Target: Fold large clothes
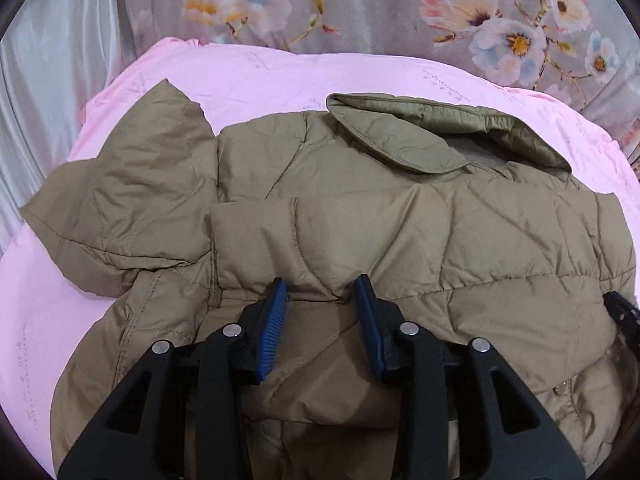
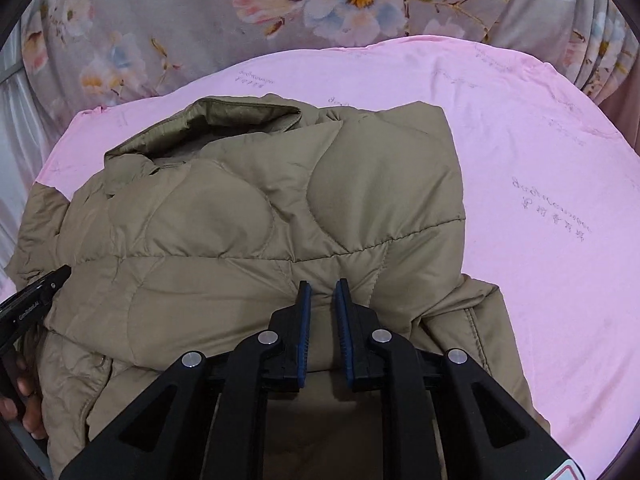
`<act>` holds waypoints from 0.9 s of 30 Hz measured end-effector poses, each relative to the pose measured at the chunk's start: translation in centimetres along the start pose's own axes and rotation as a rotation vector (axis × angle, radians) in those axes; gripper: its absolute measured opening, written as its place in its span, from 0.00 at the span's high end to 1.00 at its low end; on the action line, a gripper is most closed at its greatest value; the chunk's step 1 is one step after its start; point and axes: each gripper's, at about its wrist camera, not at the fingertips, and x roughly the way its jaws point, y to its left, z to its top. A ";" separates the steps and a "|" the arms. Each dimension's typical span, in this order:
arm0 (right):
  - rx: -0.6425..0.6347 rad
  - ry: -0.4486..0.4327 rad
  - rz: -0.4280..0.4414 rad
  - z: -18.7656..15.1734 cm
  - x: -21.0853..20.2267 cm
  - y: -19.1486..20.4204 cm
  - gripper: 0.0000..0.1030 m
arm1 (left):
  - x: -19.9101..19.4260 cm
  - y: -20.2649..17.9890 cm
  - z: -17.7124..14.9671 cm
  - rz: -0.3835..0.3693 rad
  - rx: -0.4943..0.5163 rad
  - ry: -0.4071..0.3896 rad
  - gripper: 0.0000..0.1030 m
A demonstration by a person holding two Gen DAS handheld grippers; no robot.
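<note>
A tan quilted puffer jacket (image 1: 360, 220) lies on a pink sheet (image 1: 260, 76), collar (image 1: 400, 136) at the far side, one sleeve folded across the body, the other sleeve (image 1: 120, 200) spread out to the left. My left gripper (image 1: 322, 288) is open, its blue pads resting on the folded fabric with a fabric ridge between them. In the right wrist view the jacket (image 2: 240, 232) fills the left and middle. My right gripper (image 2: 322, 288) has its jaws a narrow gap apart, tips touching the jacket's fold; nothing is clearly pinched.
The pink sheet (image 2: 540, 160) stretches to the right of the jacket. A floral grey cover (image 2: 200, 20) lies behind it. The left gripper's body and the hand holding it (image 2: 24, 320) show at the left edge of the right wrist view.
</note>
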 end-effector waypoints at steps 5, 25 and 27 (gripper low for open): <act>0.013 -0.009 0.010 -0.3 0.0 -0.1 0.86 | -0.2 0.2 -0.3 -0.012 -0.015 -0.014 0.66; 0.004 -0.069 -0.010 -2.9 -3.5 1.0 0.55 | 2.2 39.7 0.4 -0.066 -1.005 0.042 0.29; 0.004 -0.065 -0.016 -2.9 -3.4 1.0 0.54 | 2.7 39.8 0.6 -0.064 -1.000 0.026 0.29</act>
